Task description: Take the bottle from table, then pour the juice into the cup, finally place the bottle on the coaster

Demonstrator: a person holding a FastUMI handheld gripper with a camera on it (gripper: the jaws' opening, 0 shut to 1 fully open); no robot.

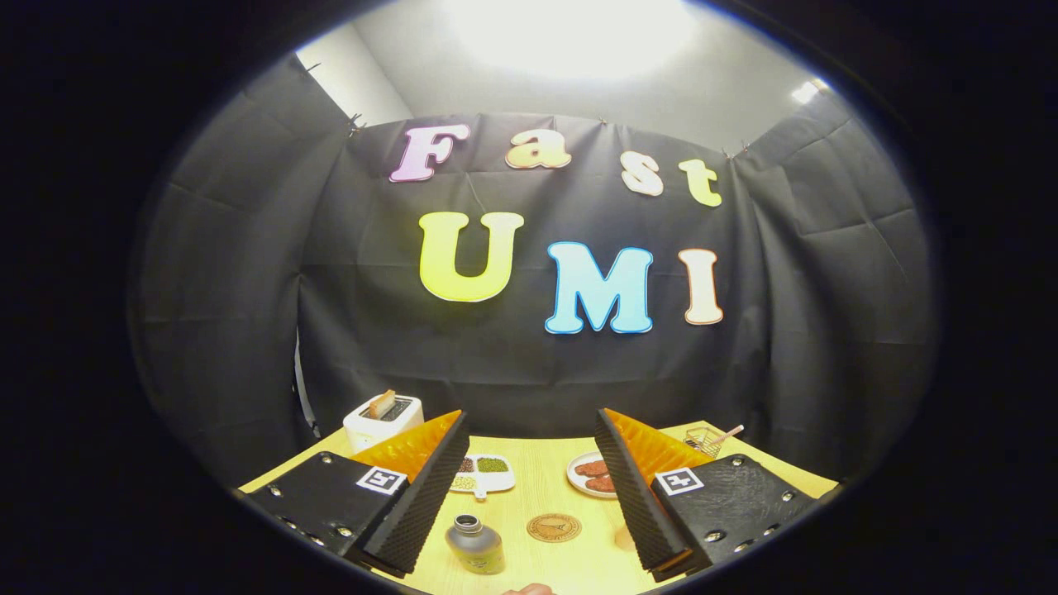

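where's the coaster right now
In the gripper view the round coaster lies flat on the wooden table, between the open gripper fingers, beside the bottle and nearer than the plate.

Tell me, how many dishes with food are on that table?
2. A white divided dish with small heaps of food lies beyond the bottle, by the open gripper. A round plate with reddish pieces lies beyond the coaster. The jaws may hide more.

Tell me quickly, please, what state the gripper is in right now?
Gripper: open, holding nothing; the bottle stands on the table between its fingers, untouched.
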